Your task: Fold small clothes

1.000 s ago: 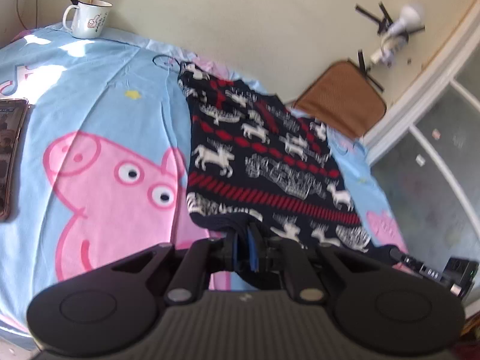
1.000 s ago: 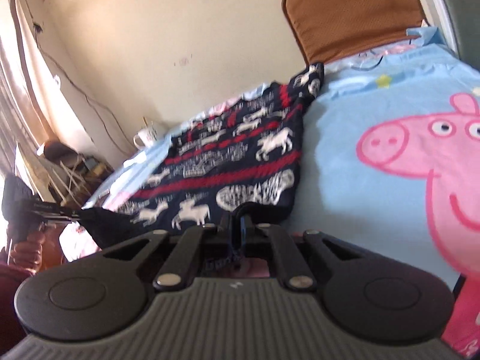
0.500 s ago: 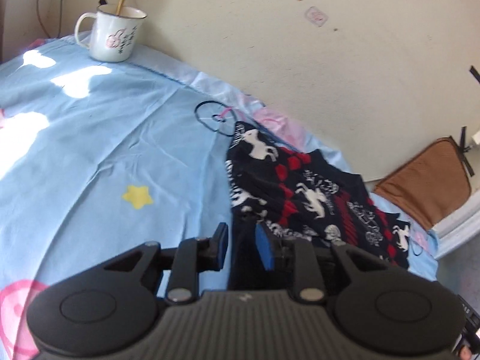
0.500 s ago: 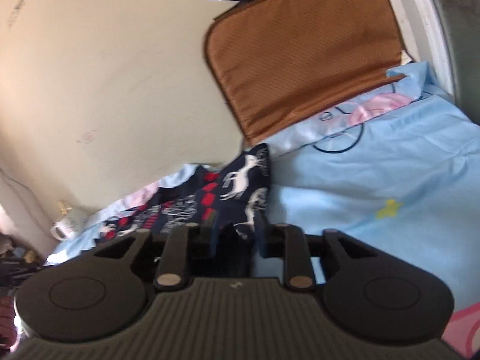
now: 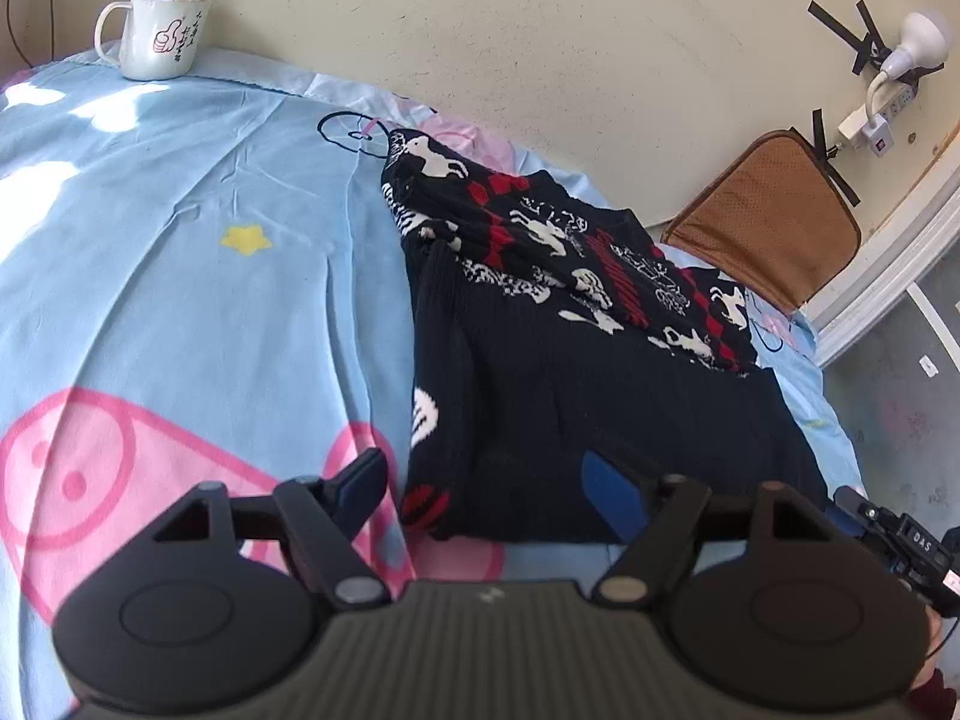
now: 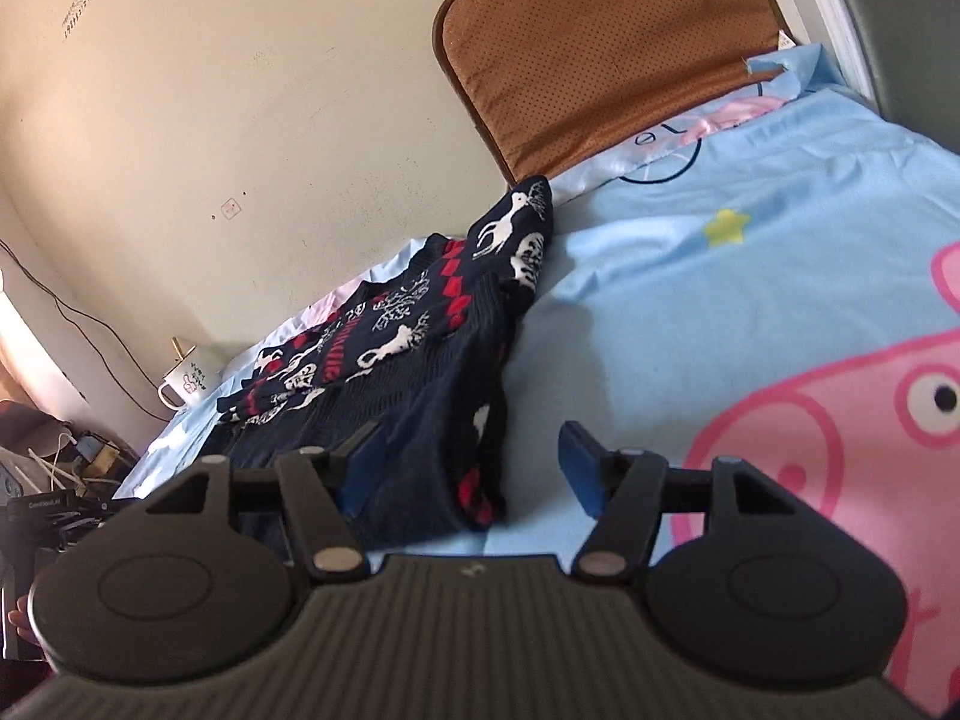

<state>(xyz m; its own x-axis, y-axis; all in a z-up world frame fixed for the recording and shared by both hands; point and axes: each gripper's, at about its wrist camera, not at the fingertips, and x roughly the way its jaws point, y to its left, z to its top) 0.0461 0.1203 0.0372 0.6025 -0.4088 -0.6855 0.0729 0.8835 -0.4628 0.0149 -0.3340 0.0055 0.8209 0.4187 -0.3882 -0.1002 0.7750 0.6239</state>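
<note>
Blue bedsheet [image 5: 180, 252] with a pink pig print spreads to the left, a white mug [image 5: 161, 33] far off by the wall. At centre the dark patterned sweater [image 5: 570, 360] lies doubled over, plain underside up, likely a first fold laid flat. Left gripper [image 5: 489, 489] and right gripper [image 6: 468, 468] hover at its near edge, claws apart, holding nothing, probably freed to regrip.

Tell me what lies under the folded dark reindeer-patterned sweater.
The dark reindeer-patterned sweater lies on a light-blue cartoon-pig bedsheet, which shows around its edges. Whatever is directly beneath the folded layers is covered.
</note>
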